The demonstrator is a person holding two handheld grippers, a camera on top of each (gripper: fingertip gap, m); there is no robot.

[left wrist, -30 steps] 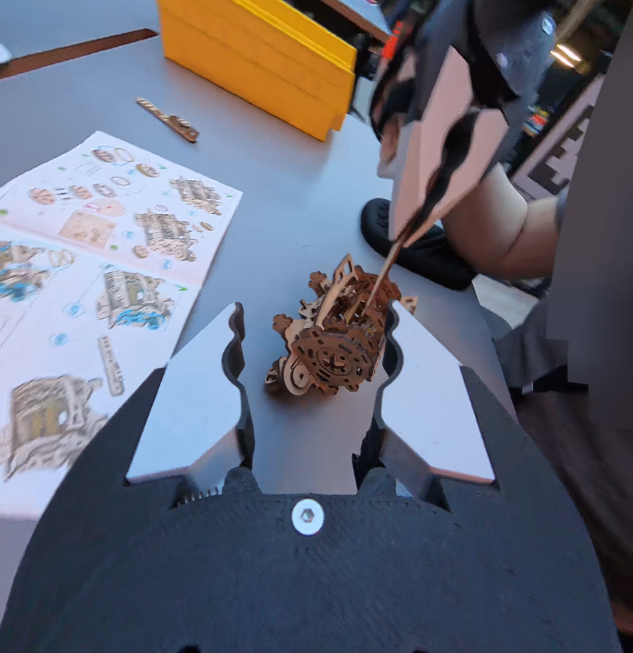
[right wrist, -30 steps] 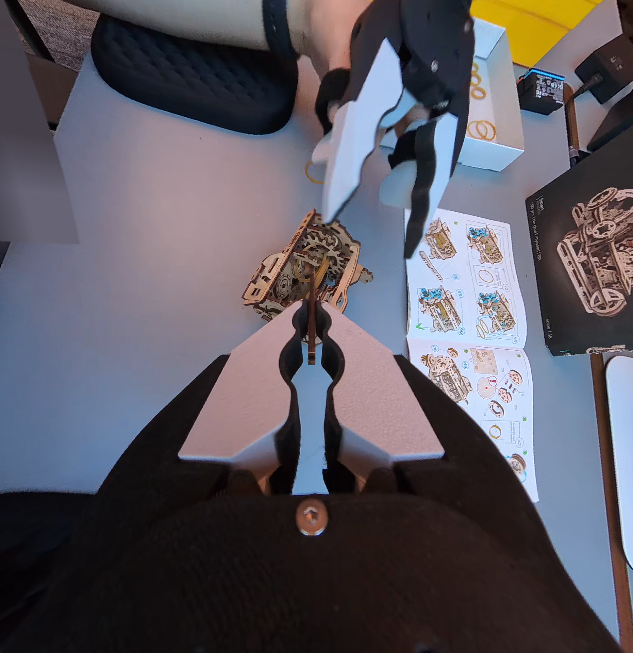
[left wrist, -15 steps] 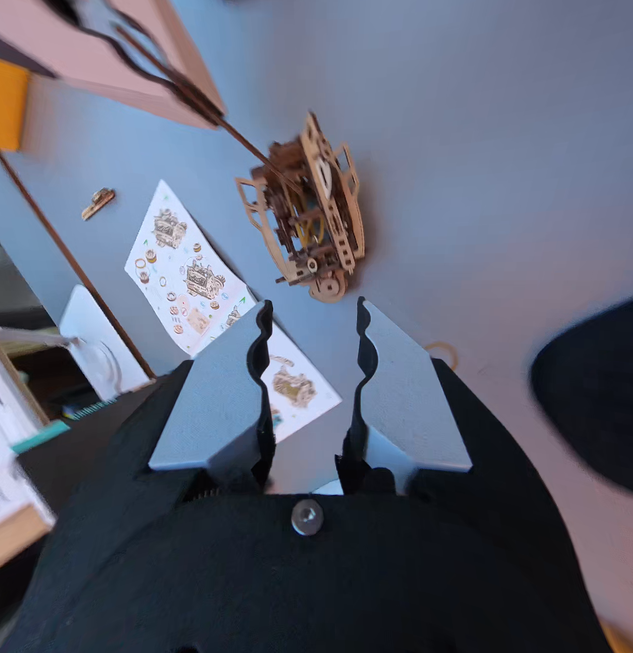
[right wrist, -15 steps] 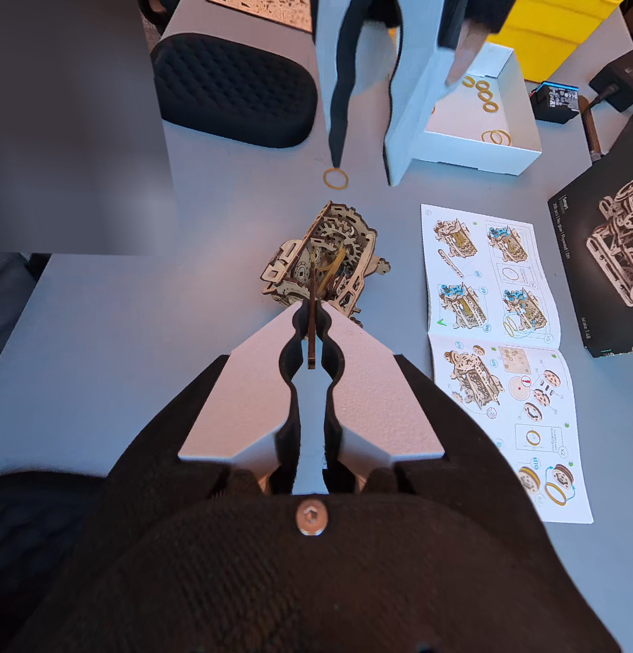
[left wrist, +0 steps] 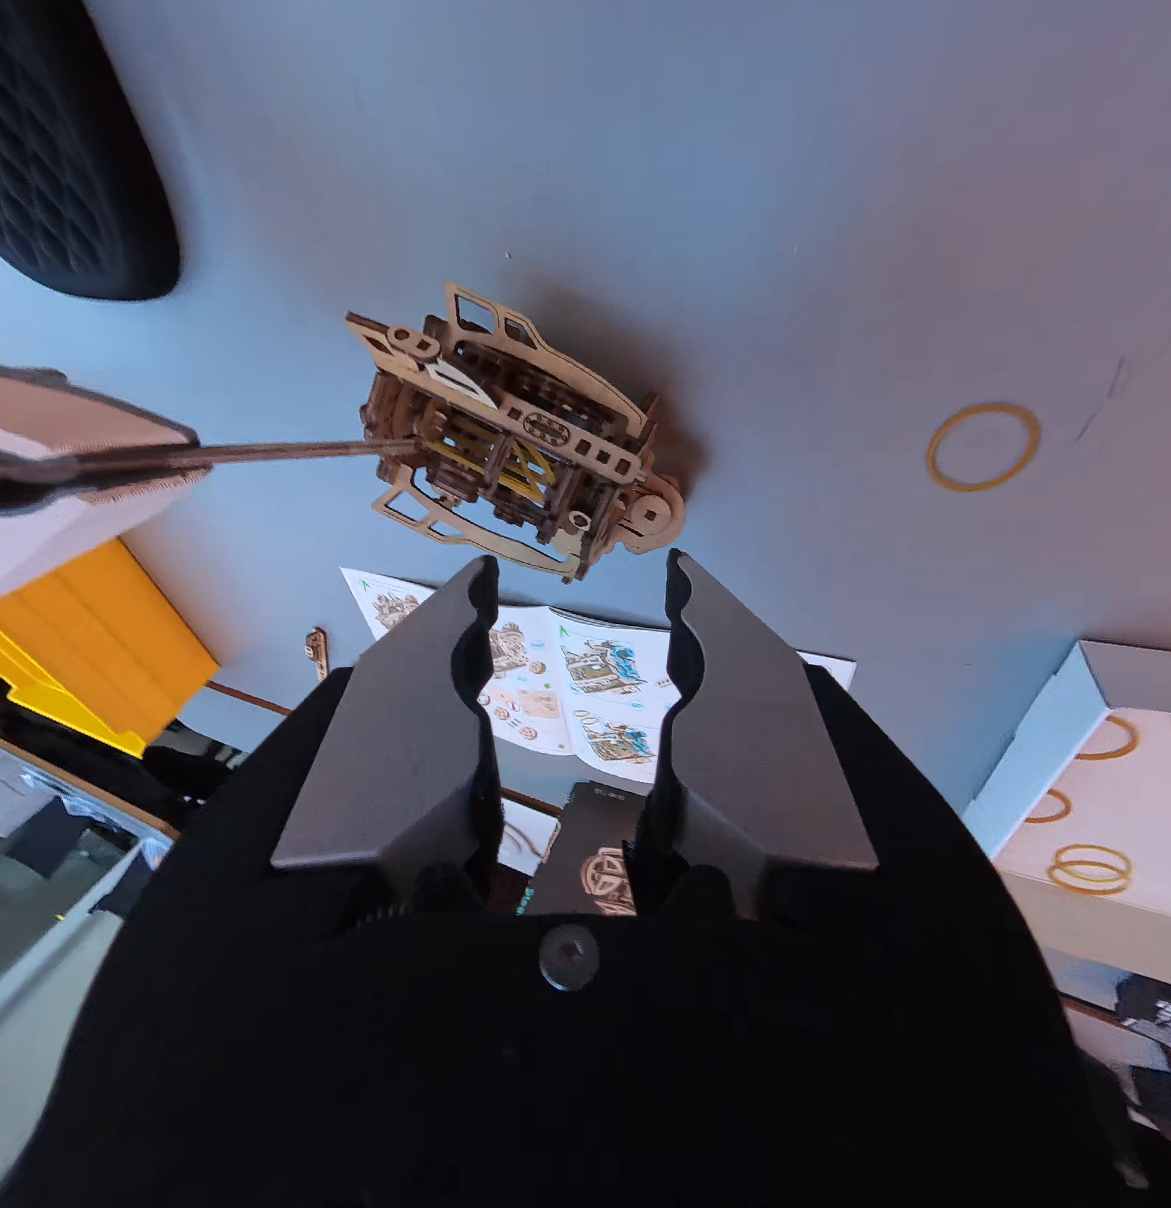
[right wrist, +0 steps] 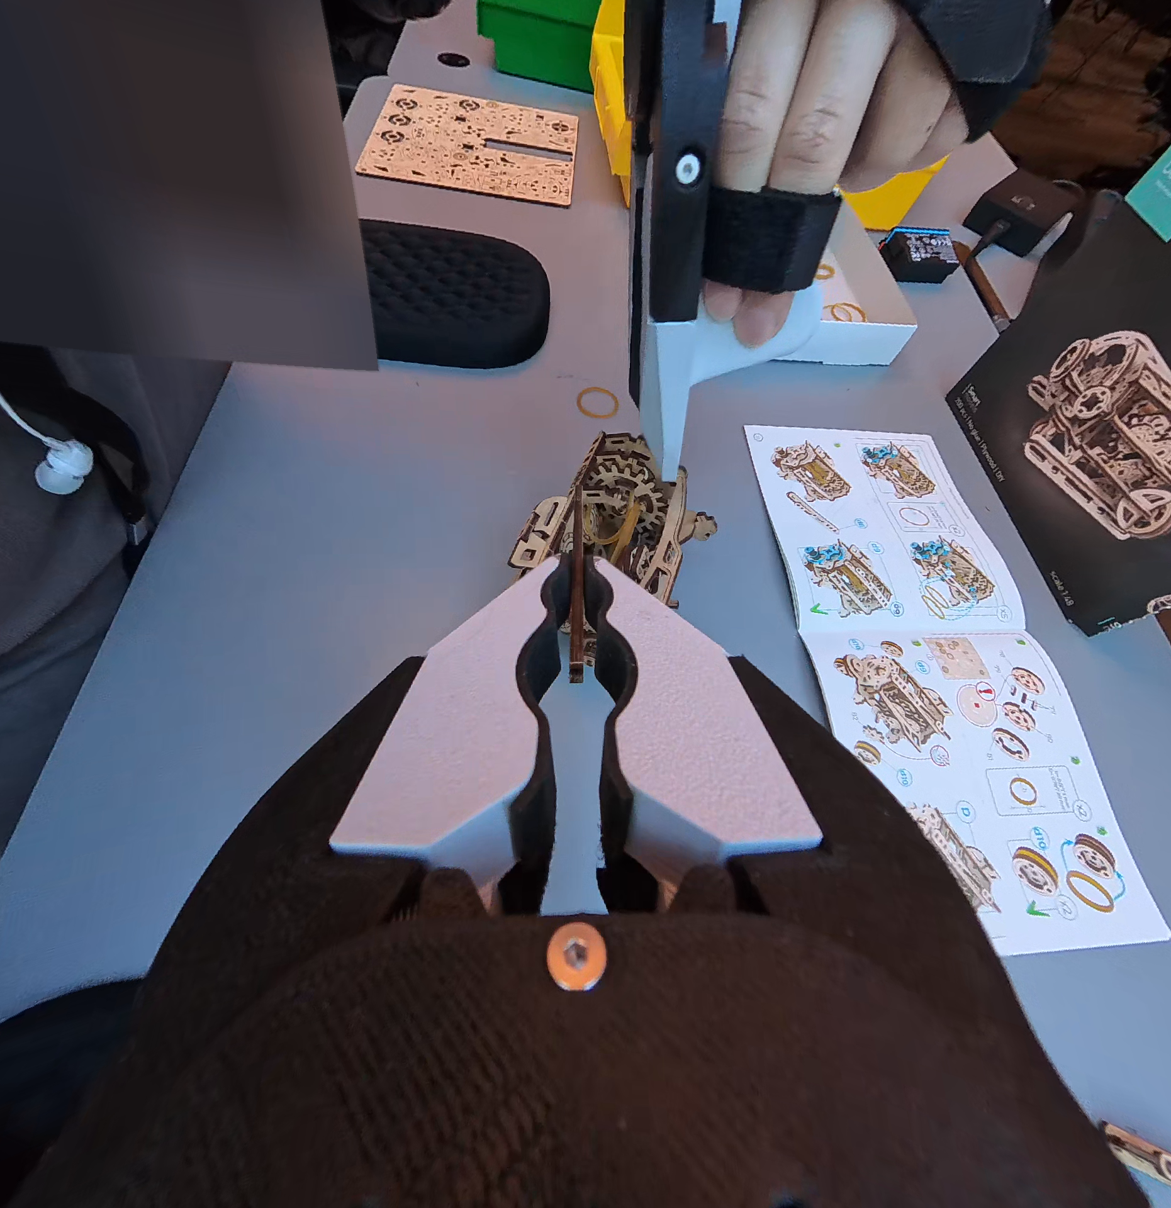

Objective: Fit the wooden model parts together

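Note:
The wooden model [left wrist: 524, 451], a small gear mechanism with yellow rubber bands inside, lies on the grey table [left wrist: 765, 196]. My right gripper [right wrist: 576, 572] is shut on a thin dark wooden stick [right wrist: 577, 614]. The stick [left wrist: 295, 451] reaches into the model's side. My left gripper [left wrist: 579, 567] is open and empty, pointing down just beside the model. In the right wrist view one of its fingers [right wrist: 664, 405] comes down to the far edge of the model [right wrist: 609, 516]. I cannot tell whether it touches.
An open instruction booklet [right wrist: 896, 588] and a black kit box [right wrist: 1105, 457] lie right of the model. A loose rubber band [right wrist: 597, 402], a white box of bands [right wrist: 850, 320], a black cushion [right wrist: 452, 294], a wooden parts sheet [right wrist: 471, 144] and a yellow bin [left wrist: 92, 640] lie beyond.
My left gripper has swung from the model's side to above it and come down at its far edge, still open. My right gripper has kept the stick in the model.

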